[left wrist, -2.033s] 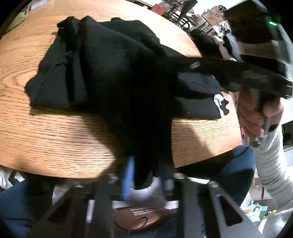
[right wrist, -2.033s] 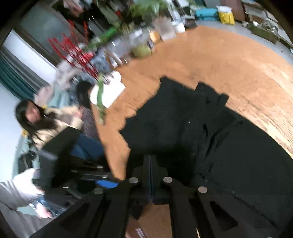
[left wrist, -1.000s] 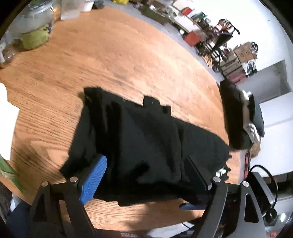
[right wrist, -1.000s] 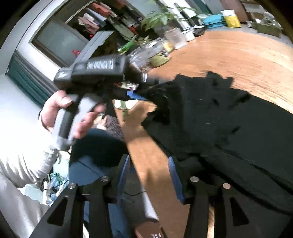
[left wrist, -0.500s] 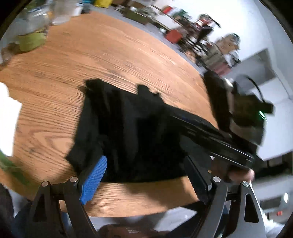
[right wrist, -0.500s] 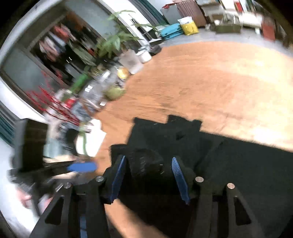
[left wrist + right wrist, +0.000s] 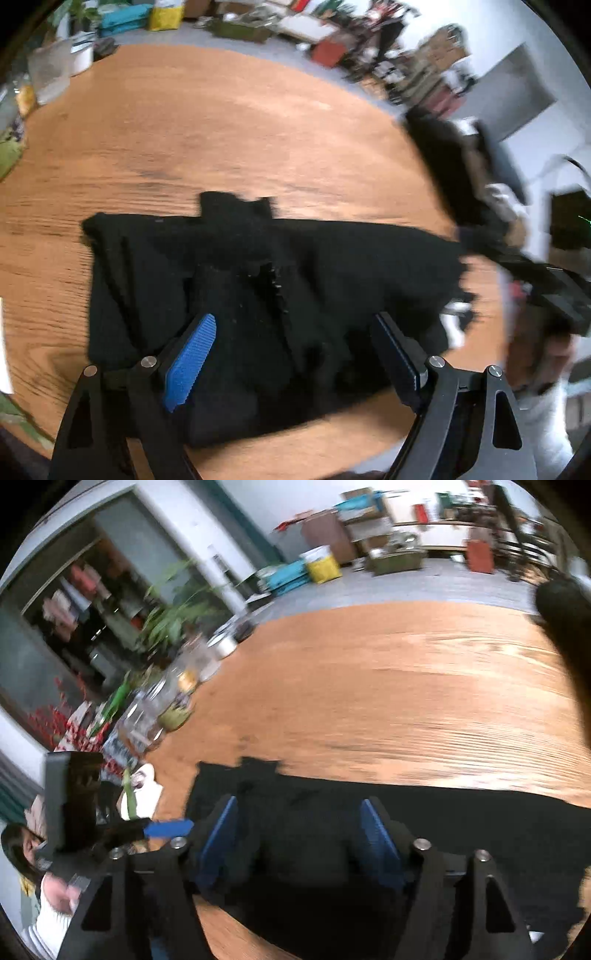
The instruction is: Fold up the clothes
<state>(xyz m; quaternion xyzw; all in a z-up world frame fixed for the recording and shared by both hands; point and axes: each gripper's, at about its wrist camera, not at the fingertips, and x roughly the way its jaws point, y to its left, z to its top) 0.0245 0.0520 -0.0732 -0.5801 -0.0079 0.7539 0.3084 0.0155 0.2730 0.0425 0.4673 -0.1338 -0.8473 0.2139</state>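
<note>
A black garment (image 7: 258, 280) lies folded in a rough rectangle on the round wooden table (image 7: 229, 125), near its front edge. My left gripper (image 7: 295, 343) hovers open over the garment's near half, blue pads wide apart and nothing between them. In the right wrist view the same black garment (image 7: 424, 812) spreads below my right gripper (image 7: 299, 830), which is open above it. The left gripper (image 7: 166, 827) shows at the left of that view, held by a hand. The right gripper's body (image 7: 554, 291) is a blur at the right edge of the left wrist view.
Glass jars (image 7: 162, 709), a metal bowl (image 7: 225, 644) and plants (image 7: 173, 620) crowd the table's far-left side. A white sheet (image 7: 144, 797) lies near the left edge. Another dark bundle (image 7: 450, 173) sits at the table's right edge. Bare wood stretches beyond the garment.
Both grippers have let go of the garment and stand open. The garment now lies flat on the table. The right gripper has pulled away toward the right.
</note>
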